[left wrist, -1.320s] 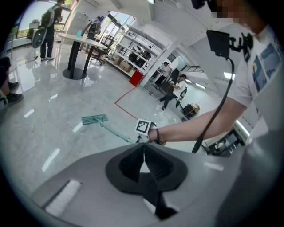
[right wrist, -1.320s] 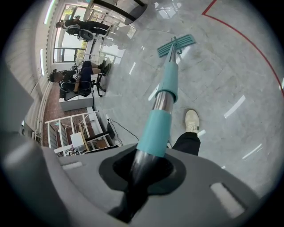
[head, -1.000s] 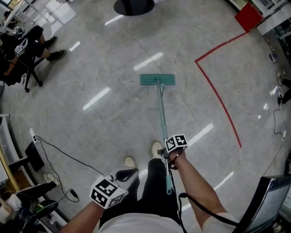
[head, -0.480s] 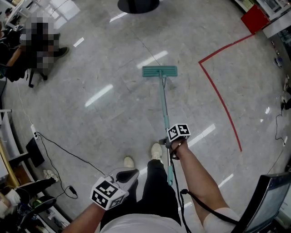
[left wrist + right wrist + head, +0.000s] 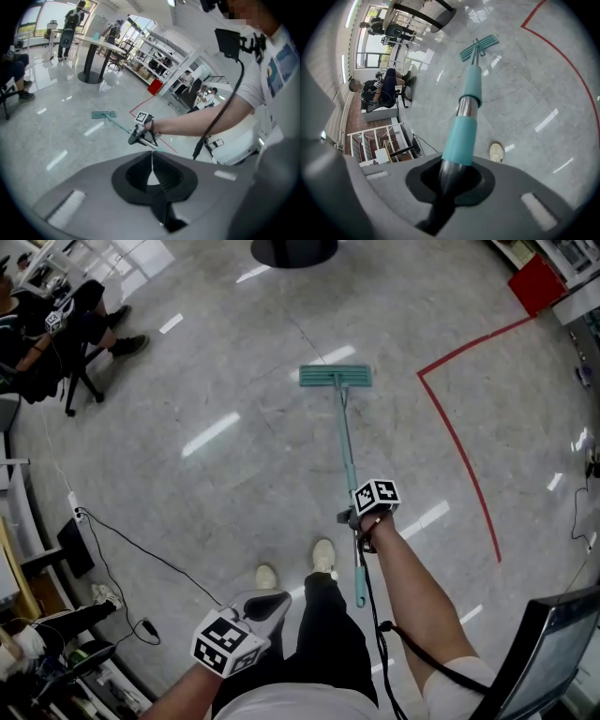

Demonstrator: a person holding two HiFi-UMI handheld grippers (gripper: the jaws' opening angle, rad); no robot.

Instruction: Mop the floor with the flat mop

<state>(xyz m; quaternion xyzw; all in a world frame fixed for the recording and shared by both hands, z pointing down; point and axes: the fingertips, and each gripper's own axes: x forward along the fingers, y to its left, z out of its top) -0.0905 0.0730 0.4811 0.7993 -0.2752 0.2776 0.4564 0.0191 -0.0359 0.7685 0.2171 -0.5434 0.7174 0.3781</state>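
Teal mop [image 5: 344, 432] rests its flat head on the grey floor [image 5: 234, 474], ahead of the person's shoes [image 5: 323, 555] and left of the red line [image 5: 459, 451]. The right hand-held gripper [image 5: 350, 517] is clamped round the mop's handle, its jaws having just tightened on it. The left hand-held gripper [image 5: 265, 599] hangs closed and empty beside the person's leg.

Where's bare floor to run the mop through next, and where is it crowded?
Bare grey floor lies left of the teal flat mop's handle, up to the seated person's chair, and between the mop head and the red tape line. Crowded: black cables at lower left, and the black round table base ahead.
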